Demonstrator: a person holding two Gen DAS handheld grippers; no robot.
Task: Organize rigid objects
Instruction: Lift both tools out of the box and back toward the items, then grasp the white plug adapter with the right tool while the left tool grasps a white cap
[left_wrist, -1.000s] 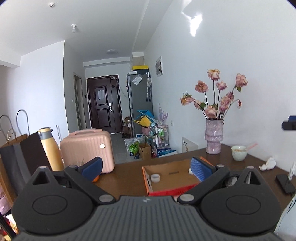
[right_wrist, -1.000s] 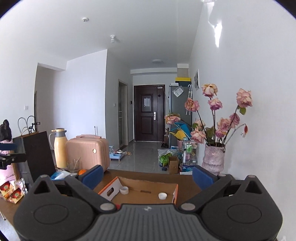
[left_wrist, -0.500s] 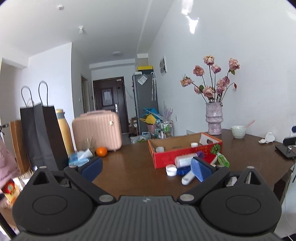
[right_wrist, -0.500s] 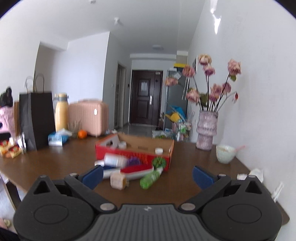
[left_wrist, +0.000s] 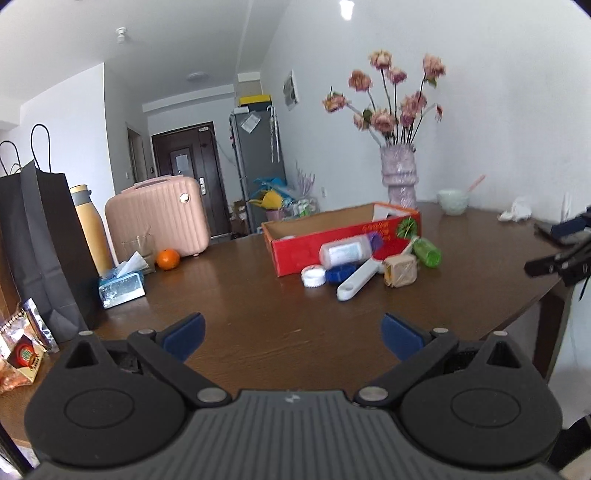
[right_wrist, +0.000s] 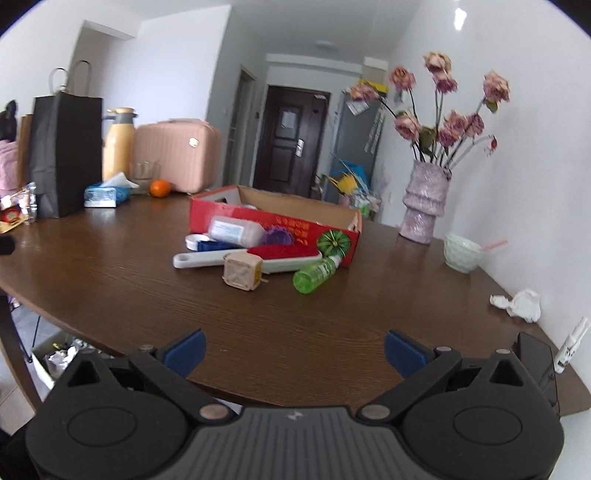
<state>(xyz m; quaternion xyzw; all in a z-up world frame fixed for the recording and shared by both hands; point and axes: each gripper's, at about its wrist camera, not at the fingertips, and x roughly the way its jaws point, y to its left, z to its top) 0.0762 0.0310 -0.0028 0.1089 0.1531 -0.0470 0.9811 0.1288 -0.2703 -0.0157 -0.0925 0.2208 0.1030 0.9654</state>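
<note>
A red cardboard box (left_wrist: 343, 236) (right_wrist: 273, 225) stands open on the brown table (left_wrist: 258, 314). In front of it lie a white bottle with a purple cap (left_wrist: 347, 251) (right_wrist: 236, 230), a white lint brush (left_wrist: 356, 282) (right_wrist: 207, 258), a tan cube (left_wrist: 400, 271) (right_wrist: 242, 275), a green bottle (left_wrist: 426, 251) (right_wrist: 316, 275), a white lid (left_wrist: 313, 276) and a blue lid (left_wrist: 340, 274). My left gripper (left_wrist: 293, 338) is open and empty, well short of the pile. My right gripper (right_wrist: 293, 350) is open and empty near the table's front edge.
A vase of dried roses (left_wrist: 399, 177) (right_wrist: 424, 203) and a pale bowl (right_wrist: 461, 253) stand by the wall. A black paper bag (left_wrist: 40, 251), yellow flask, pink case (left_wrist: 159, 218), tissue pack (left_wrist: 122, 286) and orange (left_wrist: 168, 258) sit at the left. Crumpled tissue (right_wrist: 521, 302) lies right.
Both grippers have pulled back and tilted down from the far side of the box toward the table's near edge. The pile of objects in front of the box has come into view.
</note>
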